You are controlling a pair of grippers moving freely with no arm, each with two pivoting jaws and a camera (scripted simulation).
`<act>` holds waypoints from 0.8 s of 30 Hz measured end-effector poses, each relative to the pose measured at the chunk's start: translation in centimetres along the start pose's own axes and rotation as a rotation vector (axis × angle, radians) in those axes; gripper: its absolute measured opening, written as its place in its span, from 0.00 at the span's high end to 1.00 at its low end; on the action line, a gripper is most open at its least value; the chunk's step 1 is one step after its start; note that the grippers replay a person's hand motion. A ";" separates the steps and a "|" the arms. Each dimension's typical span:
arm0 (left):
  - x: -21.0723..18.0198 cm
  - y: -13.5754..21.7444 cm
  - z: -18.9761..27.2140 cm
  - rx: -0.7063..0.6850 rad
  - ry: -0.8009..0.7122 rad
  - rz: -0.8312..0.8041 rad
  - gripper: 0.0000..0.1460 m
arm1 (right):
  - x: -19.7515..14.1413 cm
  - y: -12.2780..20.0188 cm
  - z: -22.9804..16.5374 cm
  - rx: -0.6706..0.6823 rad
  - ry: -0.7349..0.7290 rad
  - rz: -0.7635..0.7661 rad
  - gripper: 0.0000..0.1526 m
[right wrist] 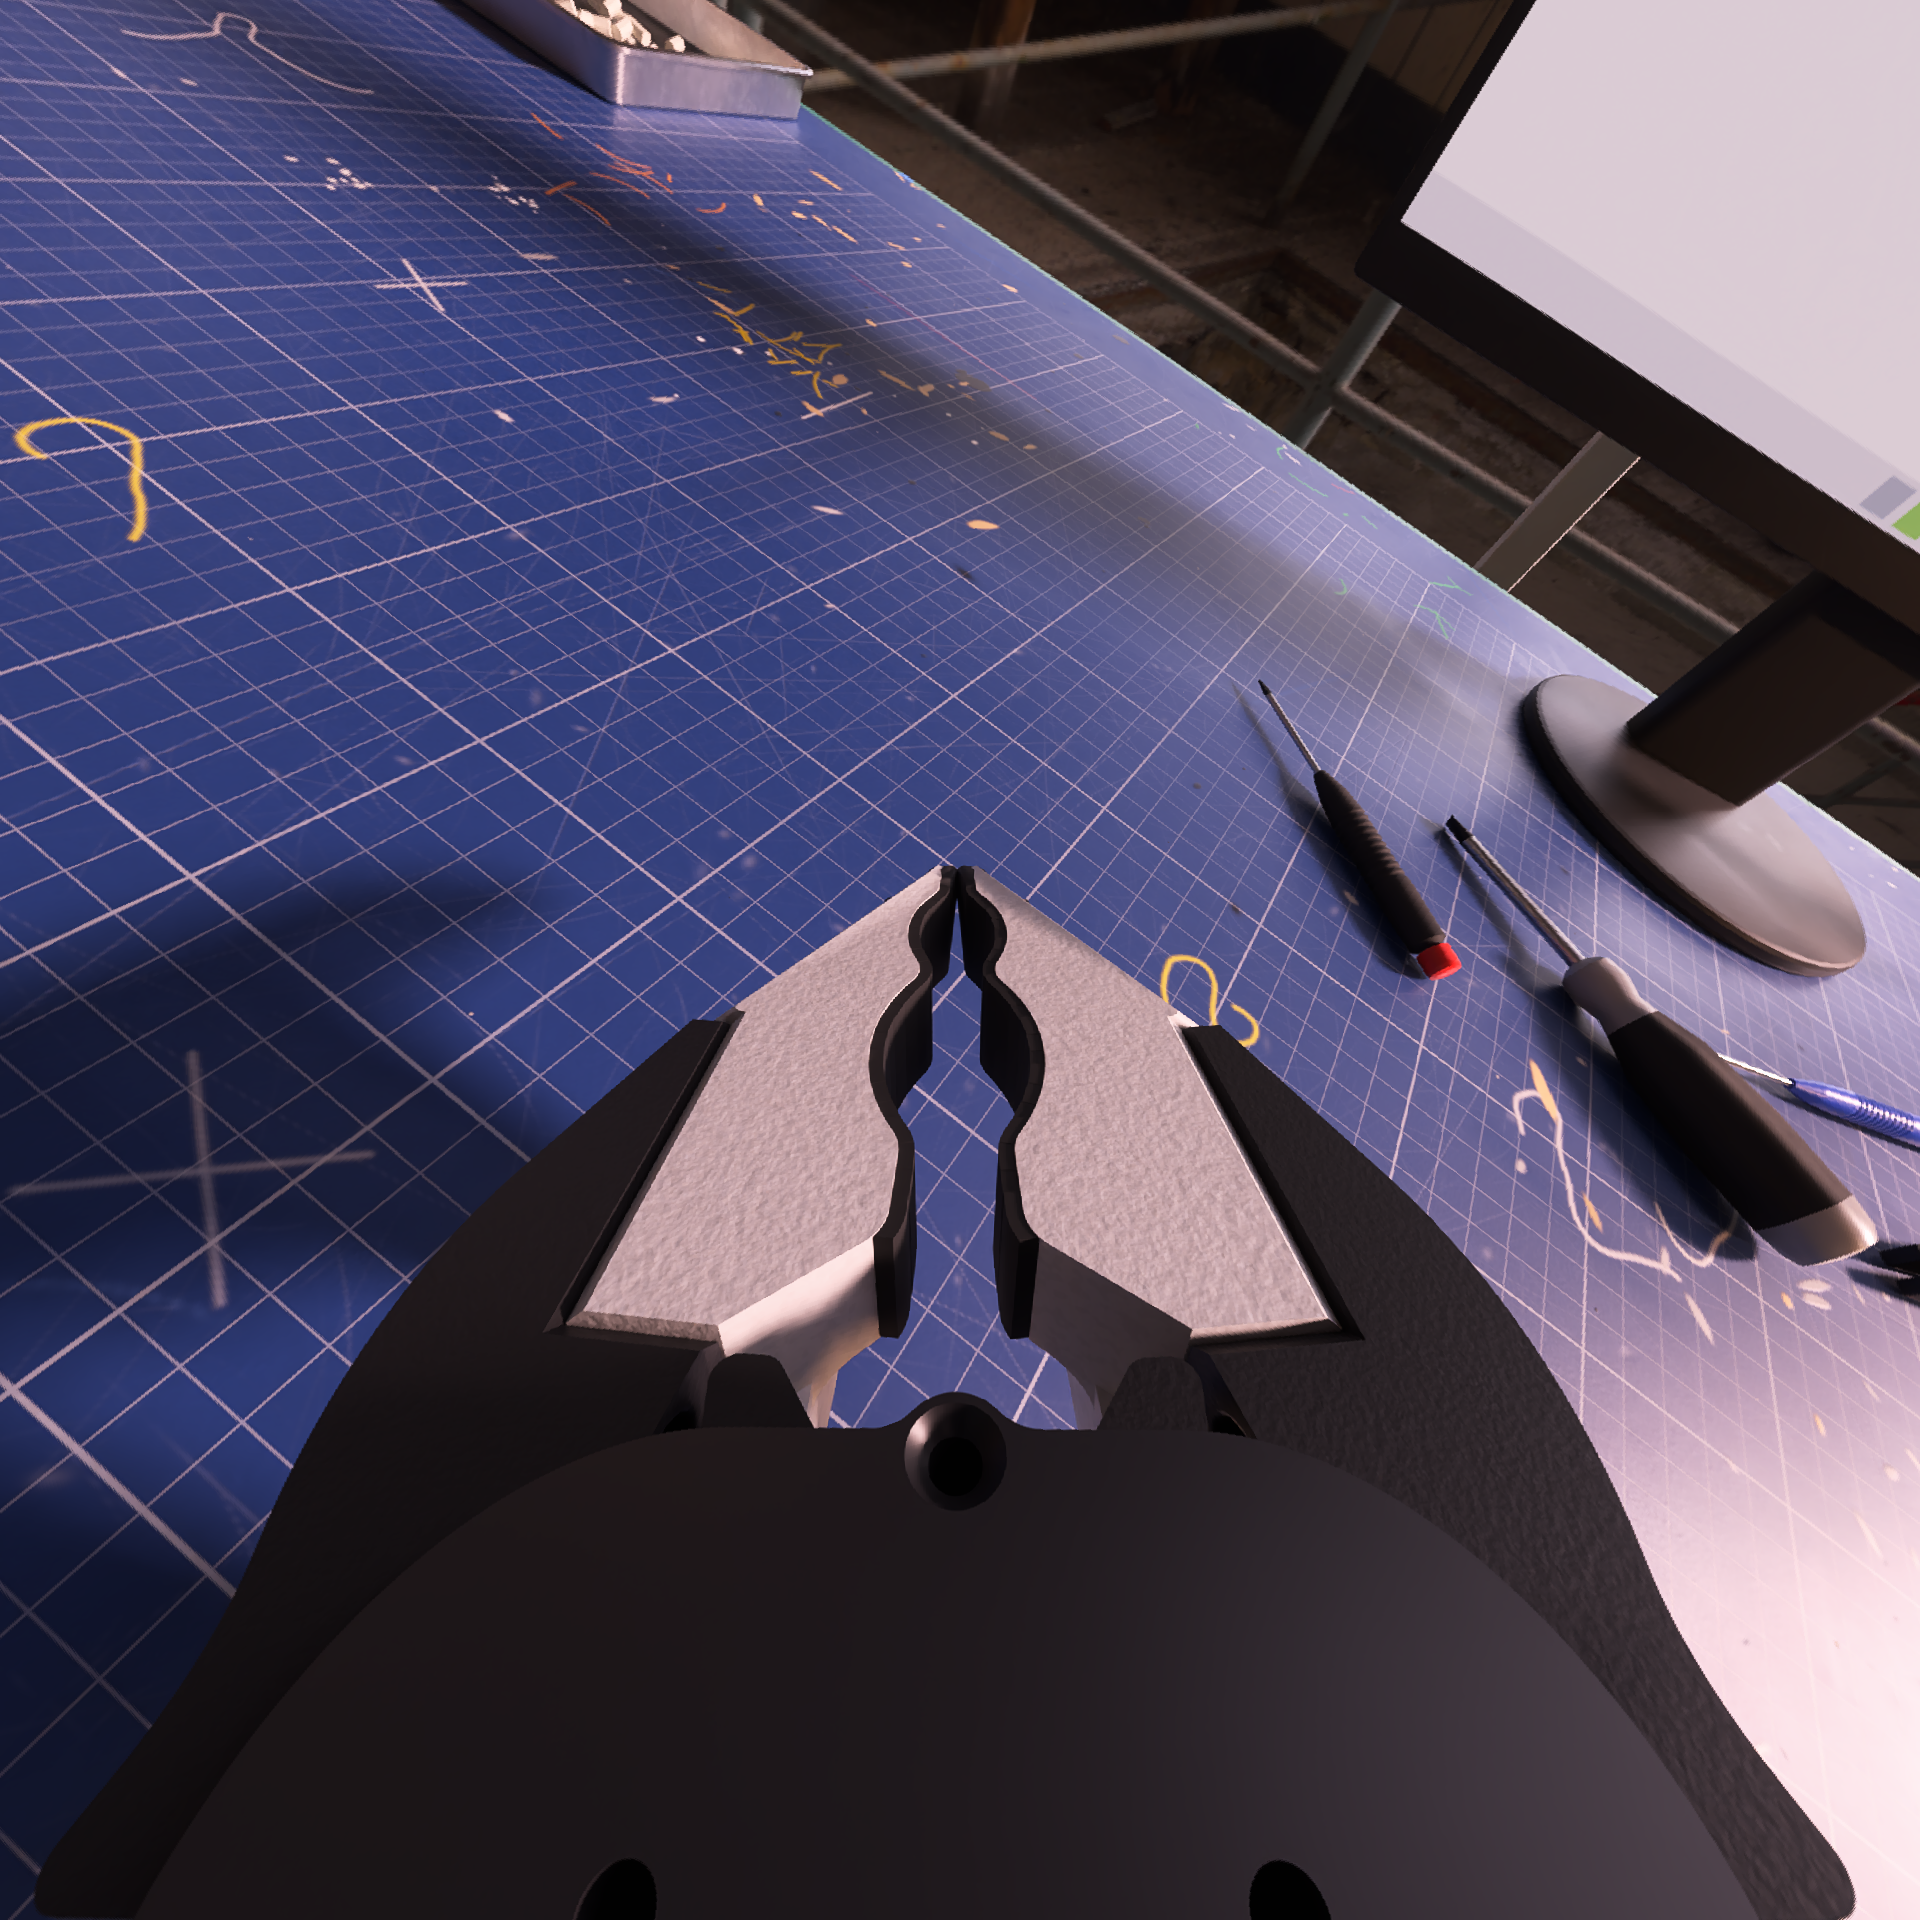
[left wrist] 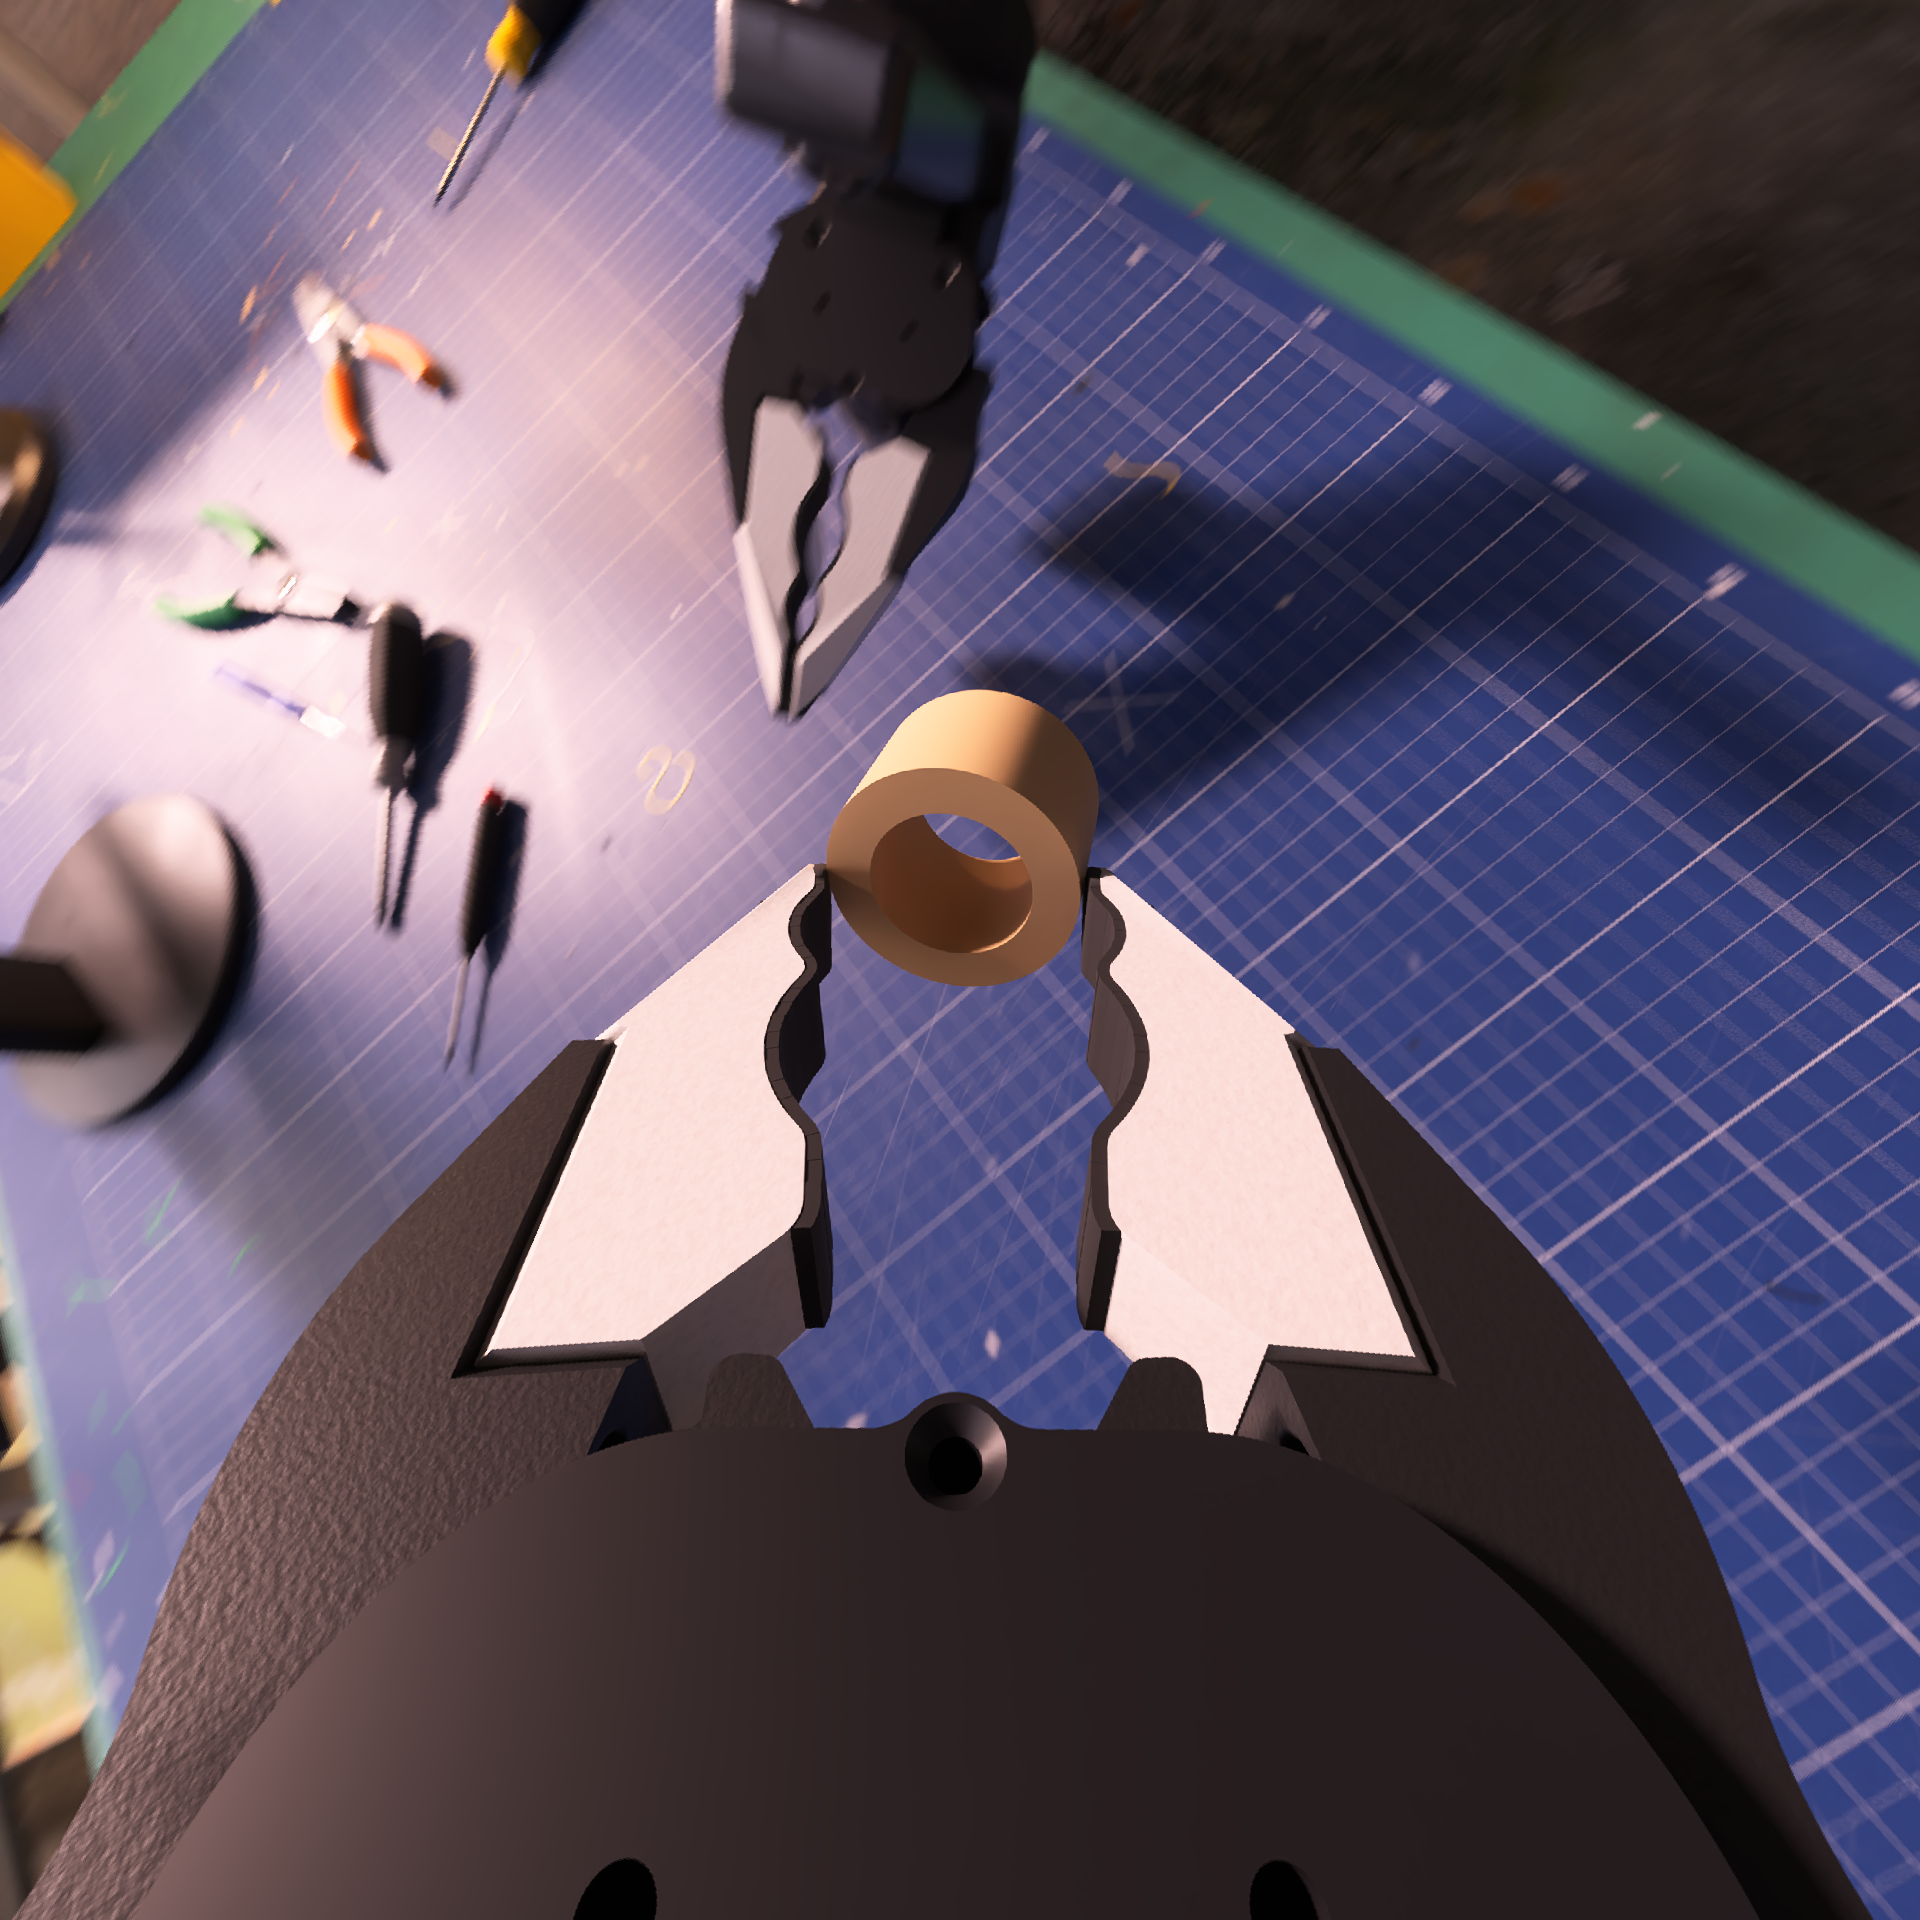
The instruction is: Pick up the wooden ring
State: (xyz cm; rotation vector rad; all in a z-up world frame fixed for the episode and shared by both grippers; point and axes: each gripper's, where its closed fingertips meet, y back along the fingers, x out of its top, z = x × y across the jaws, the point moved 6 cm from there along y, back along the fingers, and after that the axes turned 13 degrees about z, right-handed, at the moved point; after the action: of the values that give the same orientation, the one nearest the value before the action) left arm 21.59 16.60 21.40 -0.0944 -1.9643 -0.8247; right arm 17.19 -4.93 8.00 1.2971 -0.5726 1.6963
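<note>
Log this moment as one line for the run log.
left gripper: shut on wooden ring, held at fingertips | ring: clear of blue cutting mat | right gripper: shut, empty, above mat

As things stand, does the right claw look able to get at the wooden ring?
Probably not yet. The right claw hangs just beyond the wooden ring with nothing between them, but its jaws are shut, and the left claw already pinches the ring at its fingertips, leaving little free surface to grip.
</note>
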 end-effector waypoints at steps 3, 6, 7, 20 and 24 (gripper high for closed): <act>1.3 -3.0 1.2 -0.076 -0.007 0.097 0.67 | 0.0 0.0 0.0 0.003 0.003 -0.002 1.00; 2.2 -5.5 2.0 -0.132 0.012 0.232 0.67 | 0.0 0.0 -0.1 0.008 0.001 -0.001 1.00; 2.3 -6.3 2.3 -0.151 0.020 0.274 0.67 | 0.0 0.0 0.0 0.008 -0.001 -0.001 1.00; -2.2 -10.7 3.9 -0.288 0.173 0.494 0.67 | 0.0 -0.1 -0.1 0.014 -0.005 -0.005 1.00; -3.3 -11.2 4.2 -0.317 0.211 0.531 0.67 | 0.0 -0.1 -0.1 0.014 -0.005 -0.005 1.00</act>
State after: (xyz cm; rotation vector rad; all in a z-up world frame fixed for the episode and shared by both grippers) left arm 15.80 11.31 11.80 -0.6592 -1.4939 -0.7439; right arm 17.21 -4.87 7.93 1.3123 -0.5605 1.6964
